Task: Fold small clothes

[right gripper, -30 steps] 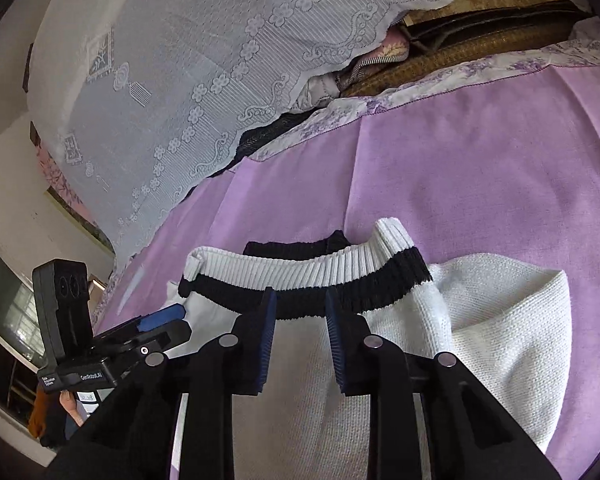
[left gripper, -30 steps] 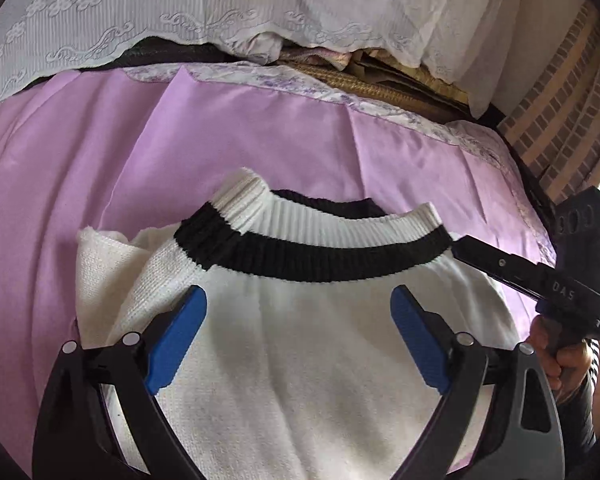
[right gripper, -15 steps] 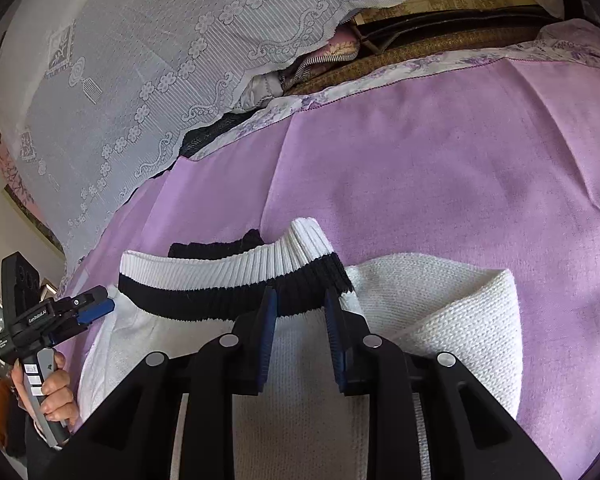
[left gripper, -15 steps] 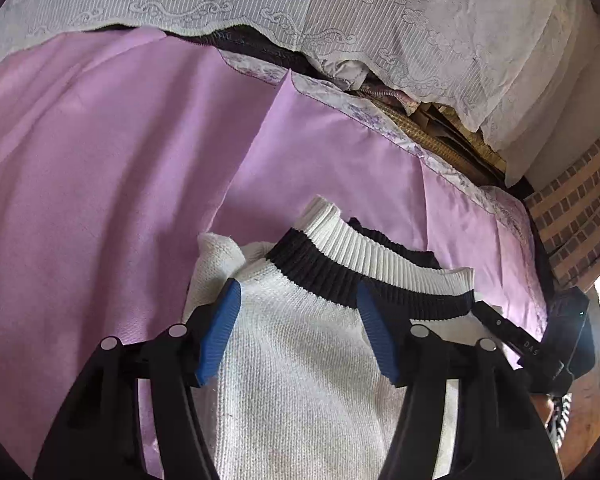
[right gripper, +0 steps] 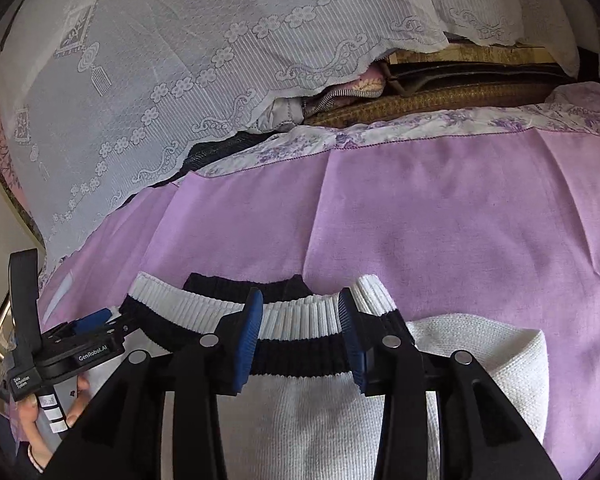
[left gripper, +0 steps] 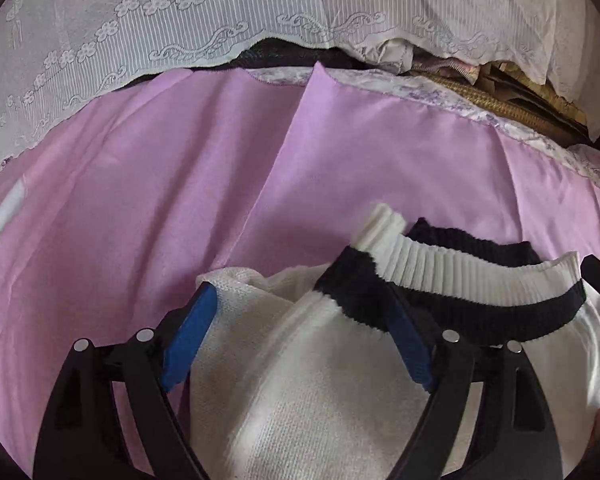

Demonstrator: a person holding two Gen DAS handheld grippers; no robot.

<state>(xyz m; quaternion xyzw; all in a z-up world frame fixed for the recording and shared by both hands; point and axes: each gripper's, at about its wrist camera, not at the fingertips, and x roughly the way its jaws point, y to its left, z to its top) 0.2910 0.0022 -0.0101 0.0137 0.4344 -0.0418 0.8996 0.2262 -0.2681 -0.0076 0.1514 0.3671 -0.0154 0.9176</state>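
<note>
White knitted sweater (right gripper: 300, 424) with black-and-white ribbed collar (right gripper: 292, 328), flat at six o'clock on lilac bedsheet (right gripper: 439, 220). Left gripper (left gripper: 300, 328) opening wide over folded shoulder; right gripper (right gripper: 300, 332) opening astride collar, pads clear. Lace curtain (right gripper: 188, 72) at twelve.

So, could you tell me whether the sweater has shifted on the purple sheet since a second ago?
Cannot tell: the sweater sits differently against the purple sheet, but both cameras moved.
</note>
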